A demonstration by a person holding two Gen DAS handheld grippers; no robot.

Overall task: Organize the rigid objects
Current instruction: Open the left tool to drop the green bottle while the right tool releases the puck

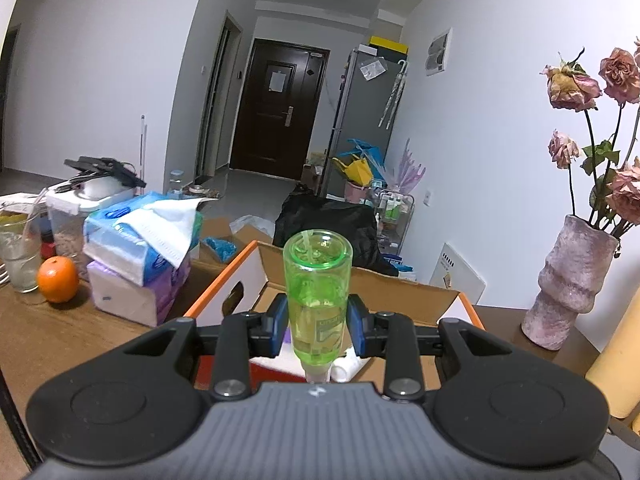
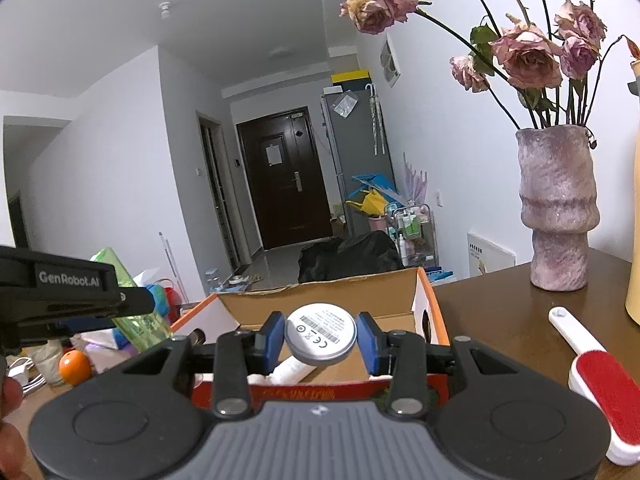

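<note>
Both tongs were loaded and poised over the same container. Left gripper (image 1: 318, 330) pinched a green translucent bottle (image 1: 318, 280) between its blue pads, roughly midway along the body; the bottle's long axis ran away from the camera, base outward and tilted up, cap end back toward the palm. Right gripper (image 2: 321, 344) clamped a round silver disc (image 2: 320, 334) edge-on between its pads, the printed flat face turned toward the lens.

What the coming move hinged on was the cardboard box (image 1: 248, 268) with orange edges: it lay directly ahead of and below each set of fingers, open-topped, with white and purple items already lying inside. In the right wrist view the left gripper (image 2: 132, 300) showed at the left edge with the bottle, placing it beside the box's left wall (image 2: 200, 316), while the disc hung over the box's near end. Which hand stood nearer the opening was hard to judge through the fisheye; the right seemed slightly more central.

A dark wooden table (image 1: 48, 340) carried the box, with tissue packs (image 1: 136, 256), an orange (image 1: 58, 279) and a glass (image 1: 20, 256) to the left, and a mottled pink vase (image 2: 558, 208) of dried roses and a red lint brush (image 2: 596, 380) to the right. Beyond lay a hallway with a dark door (image 1: 280, 108) and a grey fridge (image 1: 364, 112).
</note>
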